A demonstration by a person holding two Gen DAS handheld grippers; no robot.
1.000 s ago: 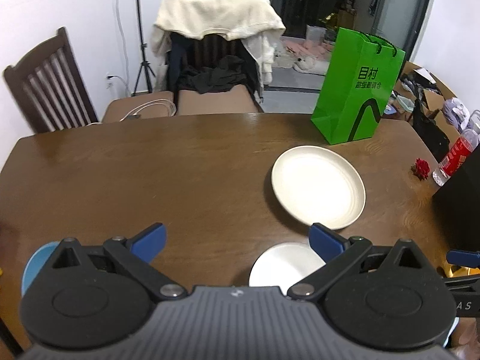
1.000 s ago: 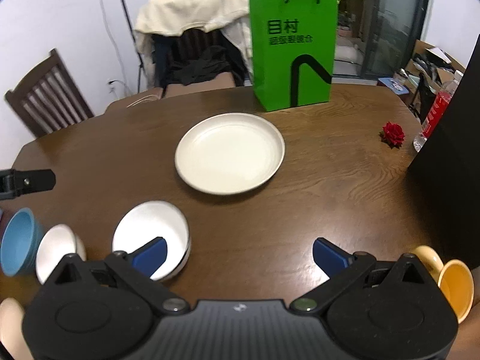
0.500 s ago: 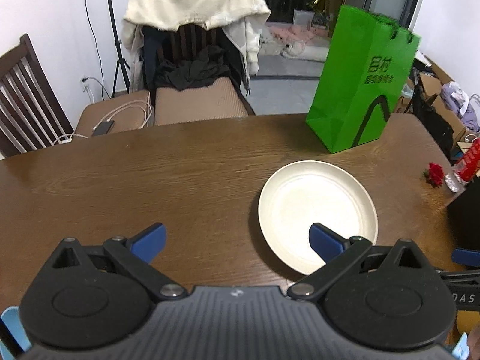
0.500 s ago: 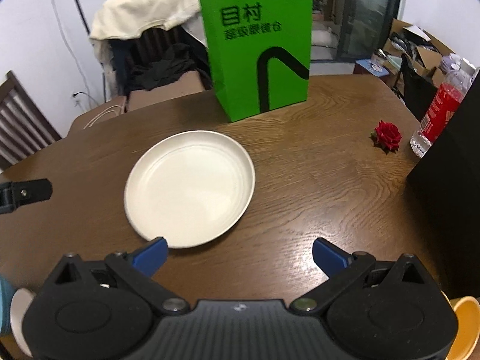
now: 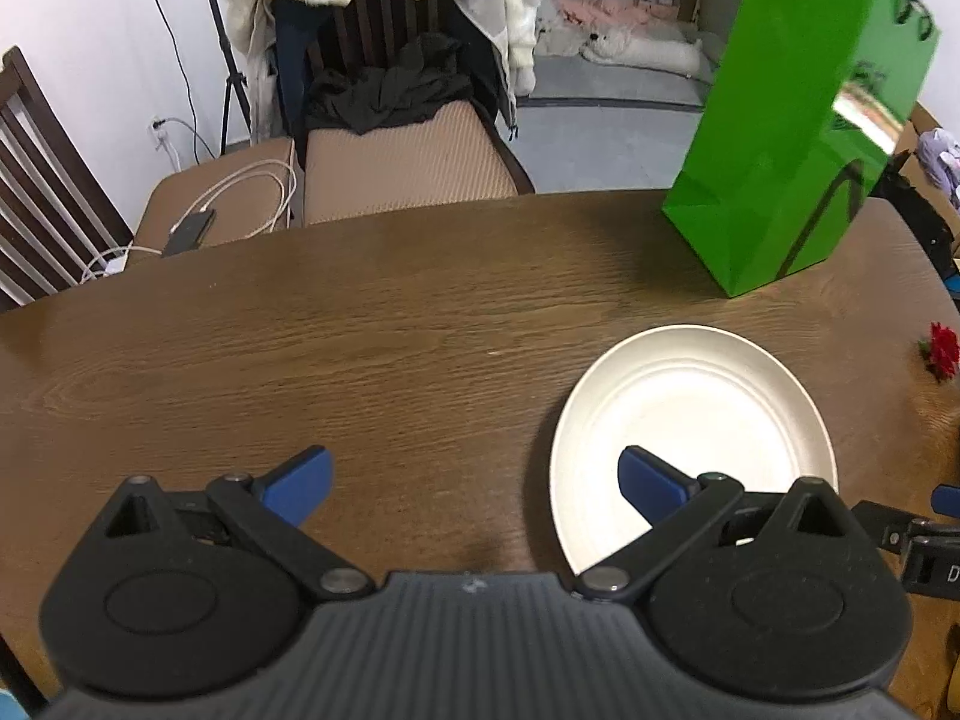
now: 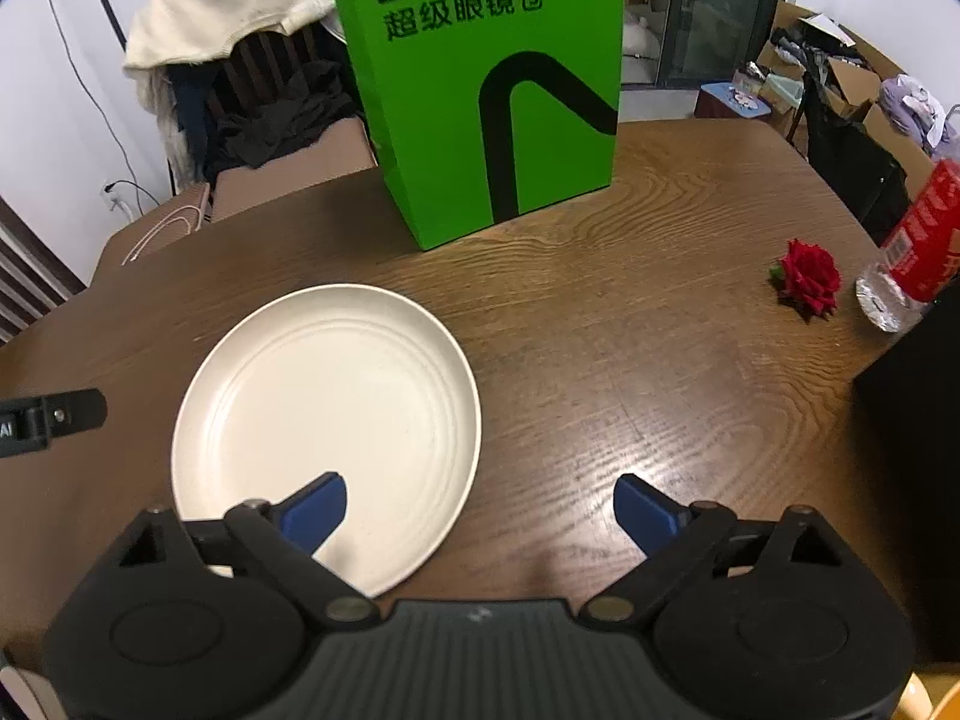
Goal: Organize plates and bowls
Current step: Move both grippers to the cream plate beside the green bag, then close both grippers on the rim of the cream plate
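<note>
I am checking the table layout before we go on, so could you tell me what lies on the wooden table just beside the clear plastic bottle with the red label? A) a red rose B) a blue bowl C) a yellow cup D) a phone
A: in the right wrist view a red rose lies on the brown wooden table just left of the clear plastic bottle with the red label.

One cream plate (image 6: pixel 327 414) on the wooden table (image 6: pixel 600 360). One green paper bag (image 6: pixel 486 90) at twelve o'clock. One red rose (image 6: pixel 807 279) and one red-labelled bottle (image 6: pixel 915 246) at two o'clock. Two chairs (image 5: pixel 408 138), eleven o'clock.
</note>
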